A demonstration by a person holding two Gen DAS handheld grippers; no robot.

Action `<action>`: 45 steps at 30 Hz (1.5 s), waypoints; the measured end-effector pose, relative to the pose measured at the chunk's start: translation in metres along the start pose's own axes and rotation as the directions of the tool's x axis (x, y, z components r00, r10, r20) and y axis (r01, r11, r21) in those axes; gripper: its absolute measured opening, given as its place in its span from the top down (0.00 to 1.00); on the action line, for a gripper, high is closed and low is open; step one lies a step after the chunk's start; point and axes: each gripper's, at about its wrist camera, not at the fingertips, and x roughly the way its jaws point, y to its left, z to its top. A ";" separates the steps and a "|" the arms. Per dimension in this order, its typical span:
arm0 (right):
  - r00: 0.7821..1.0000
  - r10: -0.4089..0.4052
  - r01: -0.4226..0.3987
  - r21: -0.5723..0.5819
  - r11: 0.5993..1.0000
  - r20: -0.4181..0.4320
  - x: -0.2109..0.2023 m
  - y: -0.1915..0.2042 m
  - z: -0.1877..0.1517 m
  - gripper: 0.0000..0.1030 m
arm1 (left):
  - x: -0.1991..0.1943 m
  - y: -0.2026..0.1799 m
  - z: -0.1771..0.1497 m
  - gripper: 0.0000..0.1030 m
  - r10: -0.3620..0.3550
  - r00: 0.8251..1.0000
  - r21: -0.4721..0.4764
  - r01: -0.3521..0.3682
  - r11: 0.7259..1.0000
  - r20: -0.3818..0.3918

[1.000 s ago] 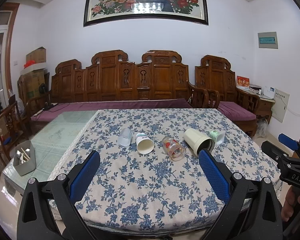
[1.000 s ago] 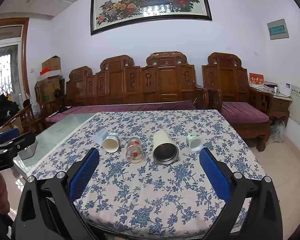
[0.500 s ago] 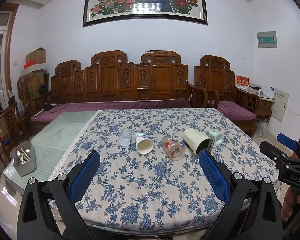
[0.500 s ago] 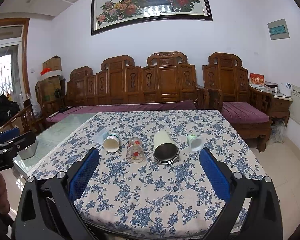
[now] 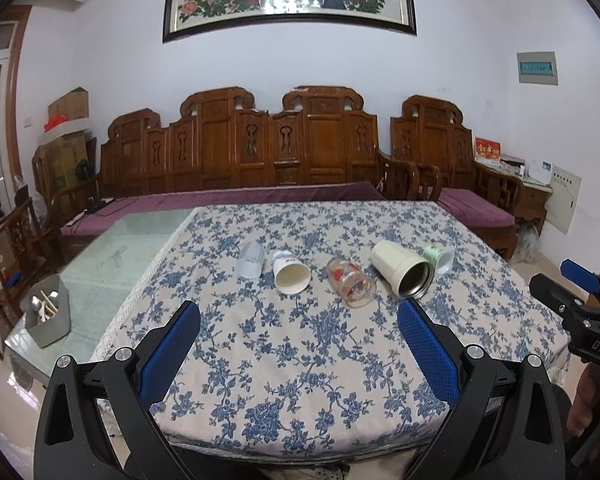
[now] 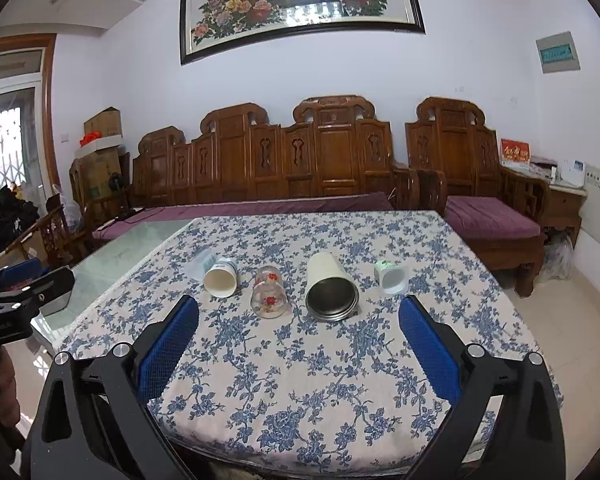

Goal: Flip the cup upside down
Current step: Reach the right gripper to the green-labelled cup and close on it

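Observation:
Several cups lie on their sides in a row on the floral tablecloth (image 5: 300, 360): a clear plastic cup (image 5: 251, 259), a white paper cup (image 5: 290, 273), a glass with red flowers (image 5: 350, 282), a tall cream steel tumbler (image 5: 400, 268) and a small green-white cup (image 5: 439, 258). The right wrist view shows the paper cup (image 6: 221, 277), the glass (image 6: 270, 291), the tumbler (image 6: 330, 288) and the small cup (image 6: 392, 276). My left gripper (image 5: 298, 322) is open and empty, short of the row. My right gripper (image 6: 298, 320) is open and empty, near the glass and tumbler.
A grey box with utensils (image 5: 48, 312) stands on the glass tabletop (image 5: 112, 256) at the left. Carved wooden sofas (image 5: 276, 148) with purple cushions stand behind the table. The other gripper shows at the right edge (image 5: 580, 312) of the left wrist view.
Both views have shifted only slightly; the cups lie where they were and both grippers stay open.

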 end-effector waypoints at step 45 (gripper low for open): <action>0.921 -0.146 0.120 -0.094 0.988 -0.360 0.324 -0.158 0.065 0.30 | 0.254 -0.045 0.006 0.08 -0.212 0.925 0.099 0.255 0.962 -0.314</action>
